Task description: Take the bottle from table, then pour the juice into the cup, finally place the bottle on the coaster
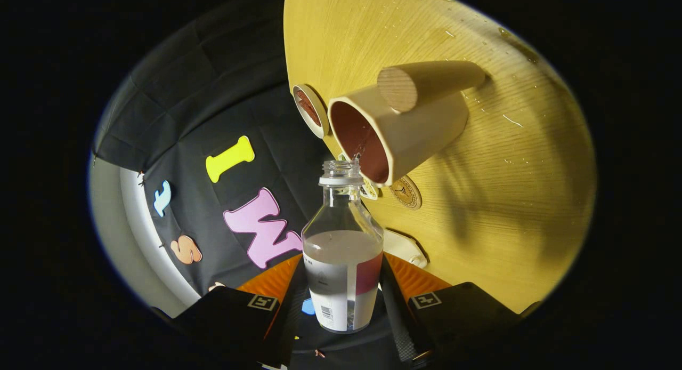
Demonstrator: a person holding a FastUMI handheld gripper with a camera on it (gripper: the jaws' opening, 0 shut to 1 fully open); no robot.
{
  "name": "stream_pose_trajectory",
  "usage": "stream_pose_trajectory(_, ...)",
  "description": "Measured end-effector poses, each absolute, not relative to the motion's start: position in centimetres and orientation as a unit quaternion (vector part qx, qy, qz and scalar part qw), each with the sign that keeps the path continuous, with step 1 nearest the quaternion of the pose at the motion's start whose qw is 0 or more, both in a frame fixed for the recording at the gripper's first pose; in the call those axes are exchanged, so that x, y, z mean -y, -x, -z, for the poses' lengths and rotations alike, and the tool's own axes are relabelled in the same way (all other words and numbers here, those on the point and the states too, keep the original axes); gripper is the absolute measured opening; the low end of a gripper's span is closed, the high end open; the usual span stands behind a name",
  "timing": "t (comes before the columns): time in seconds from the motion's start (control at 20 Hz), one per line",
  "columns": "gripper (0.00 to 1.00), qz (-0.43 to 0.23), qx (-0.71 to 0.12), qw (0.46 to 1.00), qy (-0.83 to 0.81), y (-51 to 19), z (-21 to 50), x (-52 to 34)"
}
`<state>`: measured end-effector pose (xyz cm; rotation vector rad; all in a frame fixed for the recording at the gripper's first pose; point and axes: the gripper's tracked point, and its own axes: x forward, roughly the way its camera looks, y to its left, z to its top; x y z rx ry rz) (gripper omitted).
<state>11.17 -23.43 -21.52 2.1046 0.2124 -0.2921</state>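
My gripper is shut on a clear, uncapped bottle, both fingers pressing on its labelled lower half. About half of the bottle holds liquid. I am rolled over sideways, so the wooden table stands like a wall beside the bottle. The bottle's mouth is at the rim of a cream cup with a red-brown inside and a round wooden handle. A small trickle shows at the mouth. Just beyond the cup lies a round cream-rimmed coaster with a red-brown centre.
Two small round badges lie on the table under the cup's rim. A white flat piece sits on the table beside the bottle's body. Water droplets speckle the wood past the cup. The booth's black cloth wall is on the other side.
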Motion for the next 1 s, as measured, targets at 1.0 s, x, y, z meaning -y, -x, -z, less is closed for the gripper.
stream_pose_trajectory(1.0,0.75,0.147,-0.069,0.389,-0.907,-12.2,20.5,25.9)
